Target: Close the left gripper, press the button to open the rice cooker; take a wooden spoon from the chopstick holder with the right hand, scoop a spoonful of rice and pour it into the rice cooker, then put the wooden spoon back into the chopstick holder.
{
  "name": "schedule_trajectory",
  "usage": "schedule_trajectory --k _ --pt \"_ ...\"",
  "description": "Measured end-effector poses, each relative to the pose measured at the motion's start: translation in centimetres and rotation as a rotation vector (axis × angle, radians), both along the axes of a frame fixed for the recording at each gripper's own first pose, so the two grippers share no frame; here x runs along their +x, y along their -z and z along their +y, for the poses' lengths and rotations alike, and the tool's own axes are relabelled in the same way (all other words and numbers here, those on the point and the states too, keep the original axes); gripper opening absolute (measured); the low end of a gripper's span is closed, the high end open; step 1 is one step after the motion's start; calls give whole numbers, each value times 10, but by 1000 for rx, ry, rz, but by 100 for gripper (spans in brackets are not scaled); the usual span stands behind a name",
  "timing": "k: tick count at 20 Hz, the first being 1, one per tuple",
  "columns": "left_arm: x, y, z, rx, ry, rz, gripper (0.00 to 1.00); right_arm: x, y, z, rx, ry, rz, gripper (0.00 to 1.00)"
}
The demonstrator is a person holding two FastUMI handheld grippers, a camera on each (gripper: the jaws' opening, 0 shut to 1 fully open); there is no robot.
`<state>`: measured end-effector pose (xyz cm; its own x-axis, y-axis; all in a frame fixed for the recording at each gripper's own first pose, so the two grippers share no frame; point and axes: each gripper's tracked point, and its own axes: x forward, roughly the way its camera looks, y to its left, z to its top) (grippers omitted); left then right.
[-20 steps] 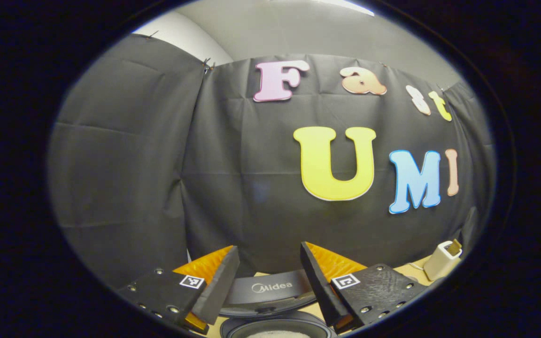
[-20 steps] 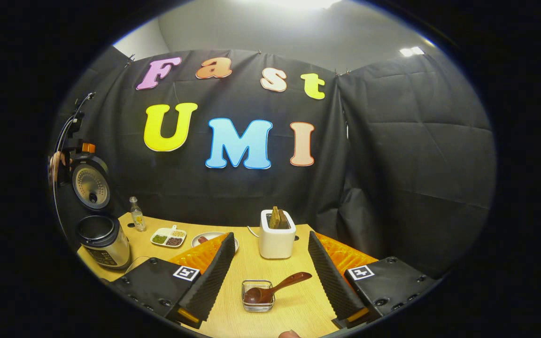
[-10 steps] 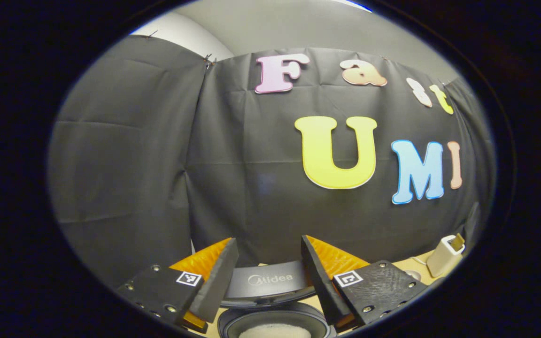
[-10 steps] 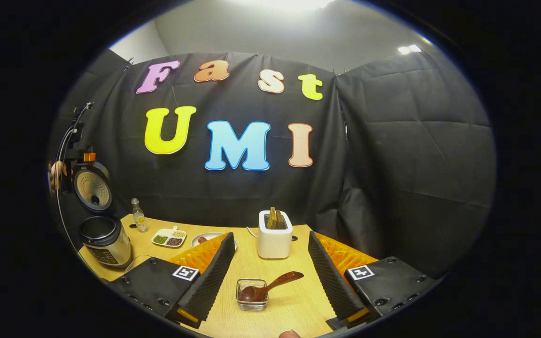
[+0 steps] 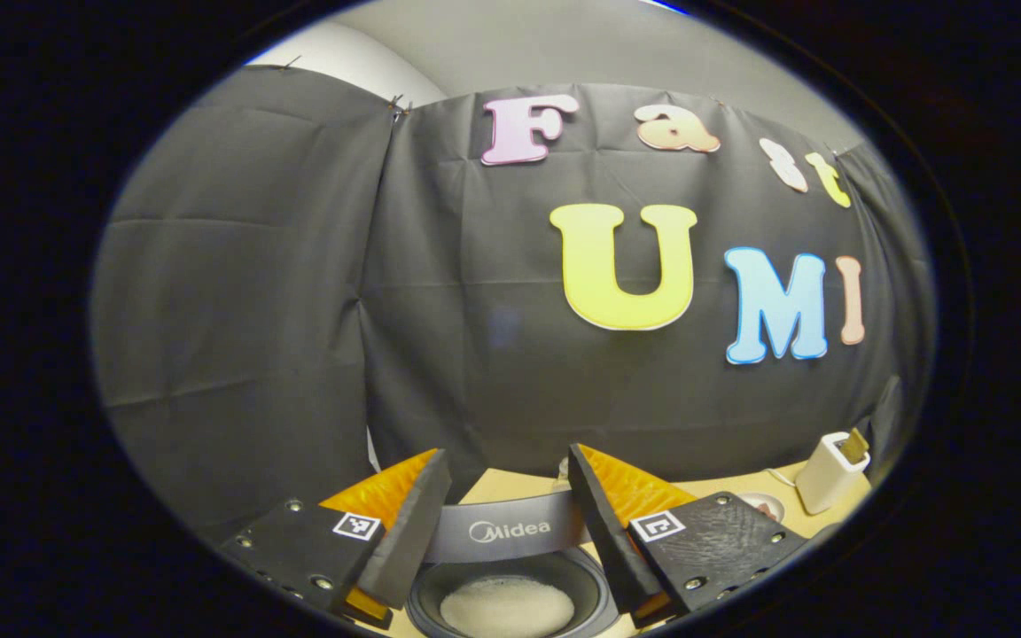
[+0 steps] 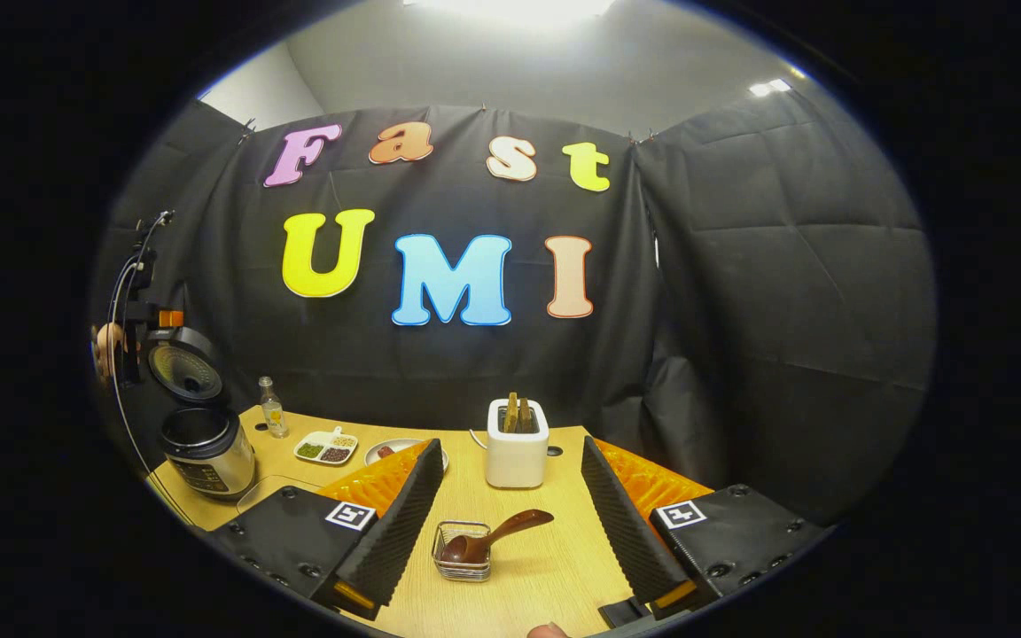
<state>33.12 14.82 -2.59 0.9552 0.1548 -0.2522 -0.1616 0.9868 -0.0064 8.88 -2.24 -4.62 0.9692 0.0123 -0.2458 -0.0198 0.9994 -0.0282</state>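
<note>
Rice cooker (image 6: pixel 207 447): one, at the far left end of the desk (image 6: pixel 546 567) in the right gripper view; lid (image 6: pixel 184 372) already up, white contents in the inner pot (image 5: pixel 507 602) seen from the left gripper view.
Wooden spoon (image 6: pixel 493 539): one, bowl down in the chopstick holder (image 6: pixel 463 551), handle slanting up to the right.
Chopstick holder: one small wire basket, on the desk between the right fingers.
Right hand-held gripper (image 6: pixel 506 505): released, jaws wide, nothing held, above and short of the spoon.
Left hand-held gripper (image 5: pixel 503 501): released, jaws apart, empty, over the open pot.
Step in hand: fetching the spoon, by my reading.
Method: descend over the slanting handle, clench across its free part, lift clear without tipping the basket.
Also present: one toaster (image 6: pixel 517 443), one bottle (image 6: pixel 273 409), one divided dish (image 6: pixel 326 447).
</note>
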Motion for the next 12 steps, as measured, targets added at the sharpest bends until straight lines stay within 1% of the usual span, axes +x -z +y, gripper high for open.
schedule_trajectory --k 1,2,3,4,12 --pt "-6 3 -3 0 -2 8 87 -2 0 -2 -1 -7 -2 99" --pt "-14 7 -5 -4 -4 16 84 -3 -1 -4 -1 -12 -4 99" --pt "-20 9 -8 -7 -7 23 84 -5 -1 -6 -1 -17 -5 94" --pt "-26 14 -10 -10 -9 30 84 -7 -1 -9 0 -20 -5 99" --pt "-68 49 -28 -17 -22 80 84 -18 3 -26 13 -31 3 99"
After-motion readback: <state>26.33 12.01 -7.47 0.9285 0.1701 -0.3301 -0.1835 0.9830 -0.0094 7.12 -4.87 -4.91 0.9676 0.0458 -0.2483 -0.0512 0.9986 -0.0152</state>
